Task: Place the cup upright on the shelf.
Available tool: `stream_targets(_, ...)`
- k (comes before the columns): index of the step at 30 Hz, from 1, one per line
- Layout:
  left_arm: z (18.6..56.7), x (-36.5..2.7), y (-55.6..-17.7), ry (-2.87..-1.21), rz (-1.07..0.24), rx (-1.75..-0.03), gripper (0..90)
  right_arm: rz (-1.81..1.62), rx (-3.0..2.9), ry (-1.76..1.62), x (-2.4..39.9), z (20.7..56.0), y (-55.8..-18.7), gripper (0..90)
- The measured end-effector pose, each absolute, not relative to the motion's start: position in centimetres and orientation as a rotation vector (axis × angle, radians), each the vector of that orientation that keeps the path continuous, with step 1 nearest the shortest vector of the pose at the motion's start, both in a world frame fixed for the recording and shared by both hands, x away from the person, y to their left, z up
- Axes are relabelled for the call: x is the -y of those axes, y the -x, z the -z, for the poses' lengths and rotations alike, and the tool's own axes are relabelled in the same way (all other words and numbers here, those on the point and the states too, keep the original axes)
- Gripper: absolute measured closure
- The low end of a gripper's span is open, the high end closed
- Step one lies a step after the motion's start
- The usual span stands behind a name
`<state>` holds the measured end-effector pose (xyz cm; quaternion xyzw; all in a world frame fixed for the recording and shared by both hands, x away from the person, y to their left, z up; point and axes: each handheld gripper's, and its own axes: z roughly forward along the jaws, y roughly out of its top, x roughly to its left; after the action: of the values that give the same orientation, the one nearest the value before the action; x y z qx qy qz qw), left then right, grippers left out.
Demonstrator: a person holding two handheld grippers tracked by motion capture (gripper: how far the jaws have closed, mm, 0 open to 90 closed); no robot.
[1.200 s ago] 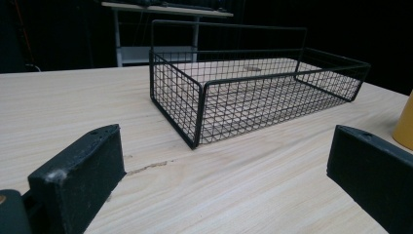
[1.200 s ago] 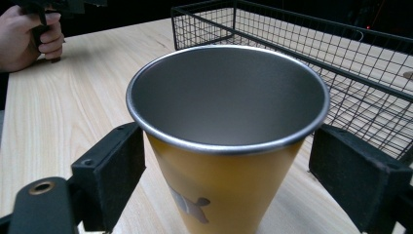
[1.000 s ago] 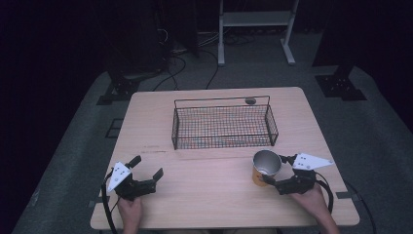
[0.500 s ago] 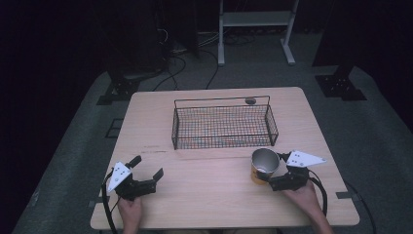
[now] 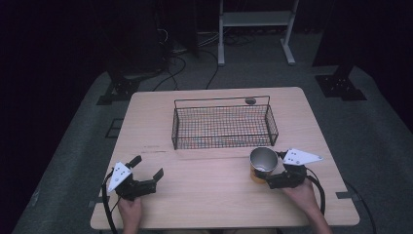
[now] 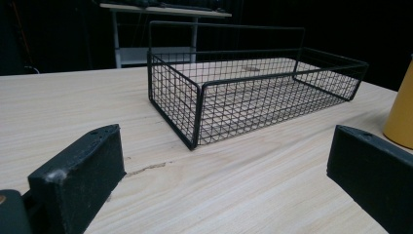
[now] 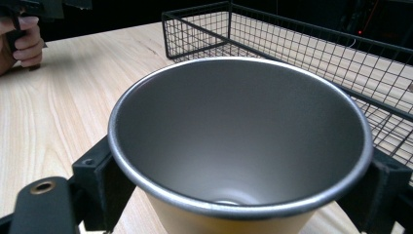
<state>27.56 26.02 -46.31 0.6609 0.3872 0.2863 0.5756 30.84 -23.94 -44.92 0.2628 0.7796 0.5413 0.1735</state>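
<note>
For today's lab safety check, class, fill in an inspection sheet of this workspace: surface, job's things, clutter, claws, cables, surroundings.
Surface: wooden table, pale, with a faint mark in front of the basket.
Job's things: black wire basket, empty; yellow cup with a steel inside, upright, near the basket's front right corner.
Clutter: small dark round thing behind the basket.
Claws: left claw open, holding nothing; right claw closed around the cup.
Cables: one trails from each claw; more on the floor.
Surroundings: dark room, white shelf frame.
</note>
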Motion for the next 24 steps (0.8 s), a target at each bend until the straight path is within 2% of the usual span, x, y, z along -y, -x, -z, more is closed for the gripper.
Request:
stream_targets(13,46.3,-26.0,-27.5,-1.544,-0.673,-0.906,0.0,-1.57,-2.228,-0.727,23.5,41.6,-31.8,12.8)
stream_targets(24,46.3,-26.0,-27.6,-1.544,-0.673,-0.907,0.0,-1.579,-2.232,-0.678,22.1,37.4,-34.4,12.8)
